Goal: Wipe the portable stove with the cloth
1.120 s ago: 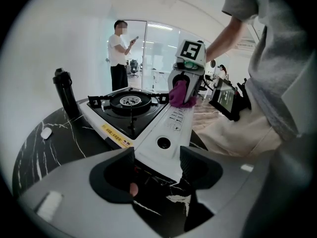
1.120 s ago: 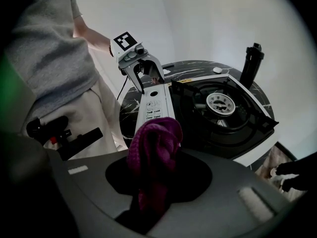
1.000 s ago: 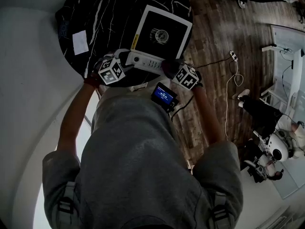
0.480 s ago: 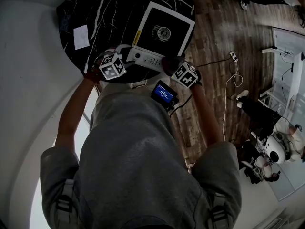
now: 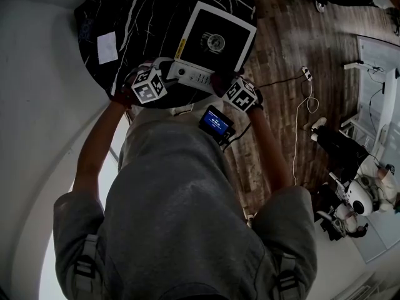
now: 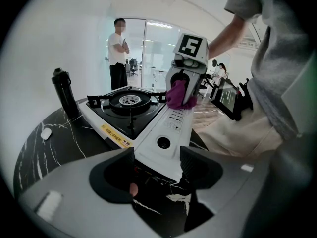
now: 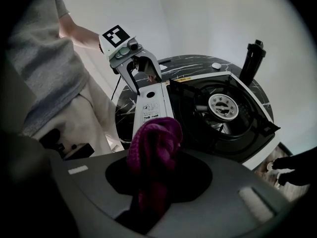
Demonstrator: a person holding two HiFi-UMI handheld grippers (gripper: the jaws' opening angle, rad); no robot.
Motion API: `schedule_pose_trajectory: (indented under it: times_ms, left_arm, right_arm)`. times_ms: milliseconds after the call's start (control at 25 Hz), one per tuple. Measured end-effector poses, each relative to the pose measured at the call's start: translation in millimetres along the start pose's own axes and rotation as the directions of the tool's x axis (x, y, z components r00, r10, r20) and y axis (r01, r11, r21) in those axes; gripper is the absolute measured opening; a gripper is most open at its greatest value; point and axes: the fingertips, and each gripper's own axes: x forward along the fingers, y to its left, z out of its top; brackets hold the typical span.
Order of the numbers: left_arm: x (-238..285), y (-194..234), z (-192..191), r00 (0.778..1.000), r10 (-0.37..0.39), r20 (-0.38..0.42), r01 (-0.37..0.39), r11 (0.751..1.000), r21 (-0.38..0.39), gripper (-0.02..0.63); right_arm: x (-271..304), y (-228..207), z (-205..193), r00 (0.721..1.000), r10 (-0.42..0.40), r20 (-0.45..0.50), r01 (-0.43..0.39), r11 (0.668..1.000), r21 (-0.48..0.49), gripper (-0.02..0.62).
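Observation:
The portable stove (image 5: pixel 212 42), white with a black burner top, lies on the round black marble table (image 5: pixel 137 17). My left gripper (image 6: pixel 157 155) stands at the near end of the stove's white control panel (image 6: pixel 168 133). Its jaws are wide apart, one against each side edge of the panel, clamping it. My right gripper (image 7: pixel 156 133) is shut on a bunched purple cloth (image 7: pixel 153 148). In the left gripper view the cloth (image 6: pixel 179 95) rests on the far end of that panel. Both marker cubes show in the head view, the left gripper (image 5: pixel 164 75) and the right gripper (image 5: pixel 224 85).
A tall black bottle (image 7: pixel 251 58) stands behind the stove beside a small white object (image 7: pixel 216 65). A white card (image 5: pixel 107 47) lies at the table's left. A person (image 6: pixel 119 53) stands in the background. Cables (image 5: pixel 306 99) trail over the wood floor.
The right gripper with the cloth has edged slightly up onto the control panel. The left gripper has kept its place at the panel's end.

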Motion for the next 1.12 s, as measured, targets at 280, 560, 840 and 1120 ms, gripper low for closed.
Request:
schedule_pose_trajectory:
  times_ms: [280,560,840,1120]
  left_arm:
    - [0.1,-0.2,-0.8,1.000,-0.001,-0.002,0.001,1.000,0.000,0.272]
    - [1.3,-0.7,-1.9,1.000,-0.004,-0.008,0.004,1.000,0.002,0.273]
    - [1.1,-0.3,-1.0,1.000,-0.011,-0.018,0.011,1.000,-0.001,0.273]
    - [0.6,-0.6,-0.8,1.000,-0.013,-0.025,0.013,1.000,-0.005,0.275]
  right_arm:
    - [1.1,0.5,4.5,1.000,0.004,0.000,-0.004,1.000,0.006,0.120]
    - [3.6,1.6,8.2,1.000,0.011,-0.005,-0.011,1.000,0.001,0.120]
    - [5.6,2.1,15.6,1.000,0.019,-0.001,-0.019,1.000,-0.005,0.120]
    - [7.4,3.2,22.3,1.000,0.030,0.002,-0.030,0.999,-0.014,0.120]
